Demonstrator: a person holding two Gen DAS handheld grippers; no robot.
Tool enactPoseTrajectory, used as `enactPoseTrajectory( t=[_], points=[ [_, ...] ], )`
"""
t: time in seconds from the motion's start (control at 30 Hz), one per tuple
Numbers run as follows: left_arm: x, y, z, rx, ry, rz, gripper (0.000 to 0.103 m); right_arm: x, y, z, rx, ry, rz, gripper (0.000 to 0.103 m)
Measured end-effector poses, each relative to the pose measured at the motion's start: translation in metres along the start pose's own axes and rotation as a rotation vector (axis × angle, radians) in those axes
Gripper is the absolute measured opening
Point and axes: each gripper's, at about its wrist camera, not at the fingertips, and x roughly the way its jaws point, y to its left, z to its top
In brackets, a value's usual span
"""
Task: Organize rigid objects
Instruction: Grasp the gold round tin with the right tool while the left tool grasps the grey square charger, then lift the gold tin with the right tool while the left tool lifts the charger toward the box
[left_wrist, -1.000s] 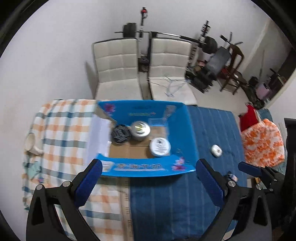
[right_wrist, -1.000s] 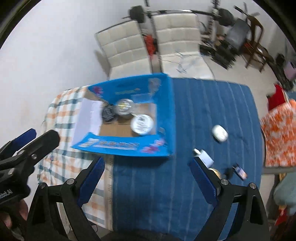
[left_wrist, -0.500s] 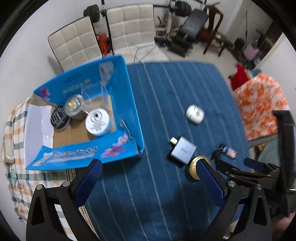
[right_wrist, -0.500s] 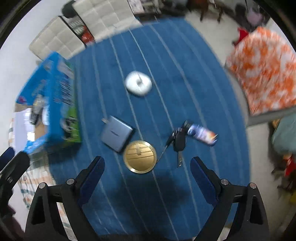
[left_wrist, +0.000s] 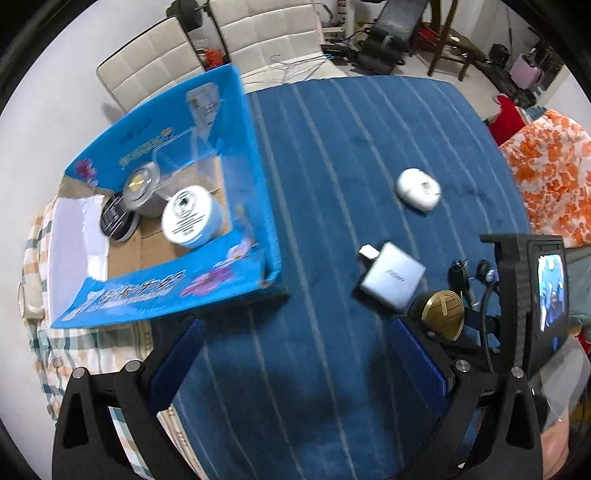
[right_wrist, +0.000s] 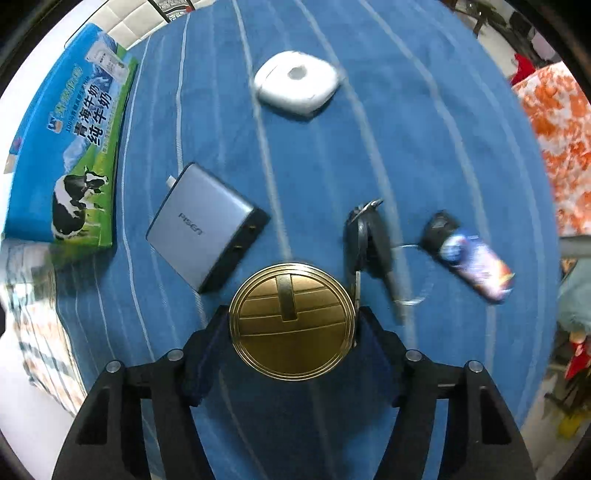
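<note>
A round gold tin (right_wrist: 291, 321) sits on the blue striped cloth, and my right gripper (right_wrist: 291, 325) is shut on its two sides. The same tin (left_wrist: 443, 314) shows at the right in the left wrist view. Beside it lie a grey charger (right_wrist: 201, 225), a bunch of keys (right_wrist: 365, 236) with a coloured tag (right_wrist: 472, 260), and a white case (right_wrist: 297, 81) farther off. My left gripper (left_wrist: 295, 332) hangs open above the cloth, just in front of the blue carton (left_wrist: 255, 155). The carton holds a white jar (left_wrist: 188, 216), a silver tin (left_wrist: 142, 184) and a black round thing (left_wrist: 116, 221).
A checked cloth (left_wrist: 74, 354) covers the table's left end under the carton. Two white padded chairs (left_wrist: 258, 40) stand behind the table, with gym gear beyond. An orange patterned fabric (left_wrist: 550, 162) lies off the table's right side.
My right gripper dropped toward the gold tin and shut on it. The left gripper swung right and nearer, bringing the charger, white case and tin into view.
</note>
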Motion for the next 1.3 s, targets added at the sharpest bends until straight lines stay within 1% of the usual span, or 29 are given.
enactPoseTrajectory(
  t=[0.17, 0.23, 0.3, 0.37, 0.47, 0.53, 0.6, 0.63, 0.67, 0.77, 0.83, 0.9, 0.93, 1.1, 1.2, 1.3],
  points=[
    [0.006, -0.037, 0.013, 0.07, 0.002, -0.056, 0.103, -0.031, -0.041, 0.002, 0.046, -0.025, 0.003, 0.069],
    [0.016, -0.052, 0.019, 0.097, 0.032, -0.093, 0.103, -0.041, -0.059, -0.001, 0.069, -0.04, -0.006, 0.069],
    [0.031, -0.063, 0.025, 0.119, 0.066, -0.111, 0.103, -0.047, -0.073, -0.002, 0.085, -0.048, -0.02, 0.069],
    [0.052, -0.073, 0.031, 0.14, 0.117, -0.129, 0.103, -0.048, -0.082, -0.003, 0.094, -0.048, -0.028, 0.069],
    [0.09, -0.083, 0.04, 0.148, 0.196, -0.13, 0.103, -0.039, -0.087, -0.002, 0.119, -0.035, 0.006, 0.069],
    [0.107, -0.088, 0.042, 0.148, 0.241, -0.138, 0.102, -0.037, -0.093, 0.0, 0.125, -0.032, 0.019, 0.07],
    [0.122, -0.092, 0.042, 0.154, 0.275, -0.136, 0.087, -0.033, -0.088, 0.0, 0.129, -0.033, 0.025, 0.07],
    [0.126, -0.093, 0.041, 0.16, 0.281, -0.122, 0.073, -0.032, -0.088, 0.0, 0.132, -0.031, 0.034, 0.07],
    [0.129, -0.094, 0.041, 0.166, 0.276, -0.102, 0.059, -0.032, -0.088, 0.0, 0.14, -0.03, 0.046, 0.07],
    [0.131, -0.093, 0.038, 0.148, 0.261, -0.11, 0.056, -0.032, -0.084, -0.003, 0.155, -0.026, 0.083, 0.07],
    [0.127, -0.091, 0.034, 0.134, 0.258, -0.119, 0.054, -0.034, -0.089, -0.007, 0.188, -0.013, 0.166, 0.07],
    [0.118, -0.089, 0.029, 0.112, 0.245, -0.146, 0.052, -0.041, -0.092, -0.014, 0.21, -0.012, 0.226, 0.07],
    [0.111, -0.089, 0.026, 0.108, 0.232, -0.153, 0.051, -0.045, -0.091, -0.017, 0.209, -0.017, 0.235, 0.07],
    [0.079, -0.088, 0.01, 0.107, 0.174, -0.202, 0.051, -0.061, -0.082, -0.035, 0.178, -0.03, 0.222, 0.07],
    [0.068, -0.082, 0.003, 0.094, 0.16, -0.224, 0.051, -0.069, -0.076, -0.04, 0.171, -0.038, 0.215, 0.069],
    [0.052, -0.071, 0.002, 0.071, 0.122, -0.248, 0.051, -0.081, -0.071, -0.041, 0.171, -0.06, 0.229, 0.069]
  ],
)
